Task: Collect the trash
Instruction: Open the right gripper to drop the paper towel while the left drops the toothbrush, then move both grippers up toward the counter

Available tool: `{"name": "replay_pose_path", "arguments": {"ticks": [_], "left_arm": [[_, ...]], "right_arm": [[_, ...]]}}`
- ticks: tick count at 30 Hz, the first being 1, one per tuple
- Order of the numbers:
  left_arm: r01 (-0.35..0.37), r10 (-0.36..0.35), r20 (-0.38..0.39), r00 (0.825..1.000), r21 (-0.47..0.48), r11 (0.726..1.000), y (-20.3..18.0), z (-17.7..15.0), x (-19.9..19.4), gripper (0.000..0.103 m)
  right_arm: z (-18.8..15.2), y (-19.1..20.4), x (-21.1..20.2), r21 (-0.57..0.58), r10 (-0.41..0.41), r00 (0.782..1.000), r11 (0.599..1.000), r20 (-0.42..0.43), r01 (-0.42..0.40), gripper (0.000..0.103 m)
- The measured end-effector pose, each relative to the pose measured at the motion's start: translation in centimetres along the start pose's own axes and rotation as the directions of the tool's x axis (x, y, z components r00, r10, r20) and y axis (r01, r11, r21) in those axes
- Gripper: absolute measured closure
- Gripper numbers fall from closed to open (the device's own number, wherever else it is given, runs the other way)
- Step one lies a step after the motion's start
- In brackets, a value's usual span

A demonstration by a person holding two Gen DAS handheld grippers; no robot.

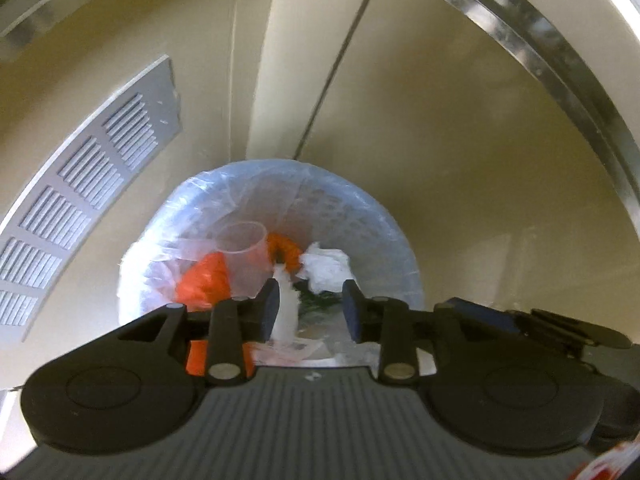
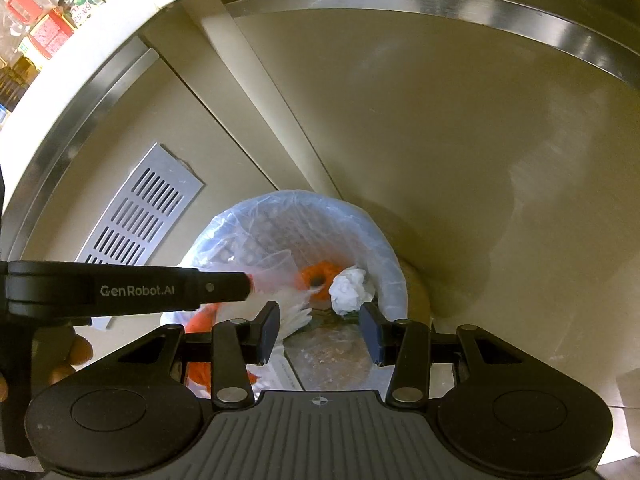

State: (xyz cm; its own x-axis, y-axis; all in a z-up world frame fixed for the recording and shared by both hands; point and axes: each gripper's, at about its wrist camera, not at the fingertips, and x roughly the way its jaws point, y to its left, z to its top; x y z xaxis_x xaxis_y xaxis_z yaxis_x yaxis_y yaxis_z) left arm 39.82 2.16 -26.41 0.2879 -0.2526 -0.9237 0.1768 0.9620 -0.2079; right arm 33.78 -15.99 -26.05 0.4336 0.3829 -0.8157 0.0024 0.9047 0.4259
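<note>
From my left wrist camera I look steeply down into a round white trash bin [image 1: 396, 248] with a perforated wall, lined with a clear plastic bag [image 1: 192, 208] and standing against beige cabinet doors [image 1: 440, 128], near a grey vent grille [image 1: 92, 184]. My left gripper [image 1: 310, 308] hangs over the bin's mouth with its jaws partly apart; a pale strip of white plastic [image 1: 286, 312] stands between them, close against the left-hand pad, and I cannot tell whether that pad is touching it; the other pad is clear of it. Inside the bin I see a clear plastic cup [image 1: 242, 240] on its side, an orange wrapper [image 1: 208, 280], an orange ring-shaped piece [image 1: 284, 250] and a crumpled white tissue [image 1: 326, 266]. From my right wrist camera the same bin [image 2: 394, 276] sits below, with the tissue [image 2: 350, 288] and the orange ring [image 2: 320, 278] near its middle and the white plastic [image 2: 296, 310] fanned out just beside the ring. My right gripper [image 2: 320, 334] hovers above the bin, jaws moderately apart and holding nothing. The black left gripper [image 2: 248, 288] reaches in from the left edge, a hand [image 2: 70, 356] showing beneath it. A counter [image 2: 100, 20] with jars runs along the top left.
</note>
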Motion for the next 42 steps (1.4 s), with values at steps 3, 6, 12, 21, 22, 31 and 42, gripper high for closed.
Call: {"name": "replay_pose_path", "arguments": {"ticks": [3, 6, 12, 21, 22, 31, 42], "left_arm": [[-0.015, 0.015, 0.010, 1.000, 0.006, 1.000, 0.2, -0.5, -0.7, 0.073], [-0.027, 0.027, 0.027, 0.999, 0.002, 1.000, 0.4, -1.0, -1.7, 0.073], [-0.047, 0.048, 0.061, 0.997, -0.024, 0.999, 1.0, -2.4, -4.3, 0.073], [-0.055, 0.060, 0.102, 0.993, -0.055, 0.997, 1.9, -3.9, -8.6, 0.073], [-0.054, 0.060, 0.107, 0.992, -0.056, 0.997, 1.9, -4.1, -9.1, 0.073], [-0.024, 0.030, 0.149, 0.988, -0.036, 0.999, 1.8, -5.7, -14.0, 0.073], [0.013, -0.023, 0.280, 0.960, 0.037, 0.999, 1.7, -6.1, -21.1, 0.071]], "right_arm": [[0.0, 0.0, -0.1, -0.002, 0.000, 1.000, 1.000, -0.002, 0.000, 0.058], [0.1, 0.2, -0.3, -0.013, 0.004, 1.000, 1.000, -0.003, -0.004, 0.058], [0.1, 1.0, -0.7, -0.034, 0.013, 1.000, 0.999, -0.008, -0.013, 0.058], [-0.2, 2.7, -2.8, -0.075, 0.035, 0.999, 0.996, -0.037, -0.038, 0.058], [-0.3, 2.8, -3.2, -0.080, 0.037, 0.999, 0.996, -0.039, -0.040, 0.058], [-0.4, 5.3, -8.0, -0.120, 0.059, 0.997, 0.991, -0.044, -0.064, 0.058], [0.2, 7.0, -14.8, -0.094, 0.073, 0.990, 0.994, 0.119, -0.062, 0.058]]}}
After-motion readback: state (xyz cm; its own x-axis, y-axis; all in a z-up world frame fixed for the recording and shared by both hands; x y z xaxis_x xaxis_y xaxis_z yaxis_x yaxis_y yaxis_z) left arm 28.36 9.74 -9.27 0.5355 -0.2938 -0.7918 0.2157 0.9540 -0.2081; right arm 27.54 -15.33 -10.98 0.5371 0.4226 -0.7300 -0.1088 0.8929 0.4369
